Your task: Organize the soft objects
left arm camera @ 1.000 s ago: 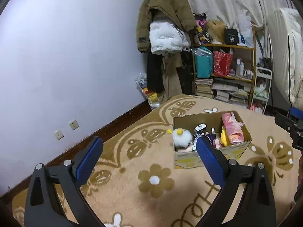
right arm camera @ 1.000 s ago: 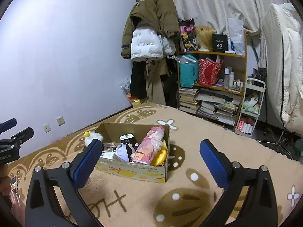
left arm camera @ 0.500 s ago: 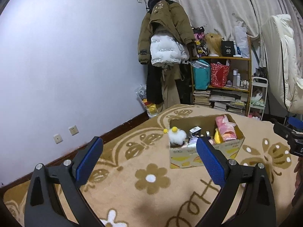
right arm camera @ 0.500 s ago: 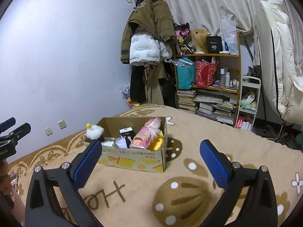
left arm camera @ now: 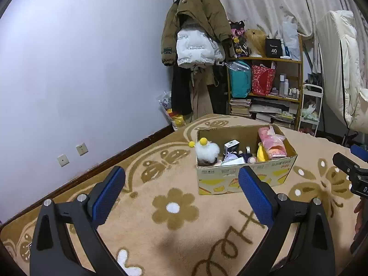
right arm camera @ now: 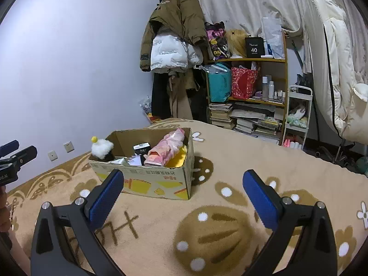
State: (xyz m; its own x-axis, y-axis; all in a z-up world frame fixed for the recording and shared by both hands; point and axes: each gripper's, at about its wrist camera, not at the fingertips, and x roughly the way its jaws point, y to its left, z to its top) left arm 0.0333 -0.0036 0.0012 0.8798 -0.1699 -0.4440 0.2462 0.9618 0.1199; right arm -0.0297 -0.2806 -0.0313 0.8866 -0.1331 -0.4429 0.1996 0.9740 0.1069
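Observation:
An open cardboard box (left arm camera: 243,177) (right arm camera: 147,179) stands on a beige flower-patterned blanket. It holds a white fluffy toy with yellow pompoms (left arm camera: 207,150) (right arm camera: 102,147), a pink plastic-wrapped soft item (left arm camera: 272,143) (right arm camera: 165,147), something yellow (right arm camera: 178,158) and small boxes. My left gripper (left arm camera: 181,191) is open and empty, a little short of the box. My right gripper (right arm camera: 182,193) is open and empty, in front of the box's right corner.
The blanket (left arm camera: 174,225) covers the whole surface. Behind it are a wall with sockets (left arm camera: 81,148), hanging coats (left arm camera: 195,34), a cluttered wooden shelf (right arm camera: 250,87), a white trolley (right arm camera: 297,115) and white bedding (right arm camera: 338,73) at the right.
Both cameras have tilted up and drawn back a little; the box now sits lower and farther in both views. Both grippers stay open.

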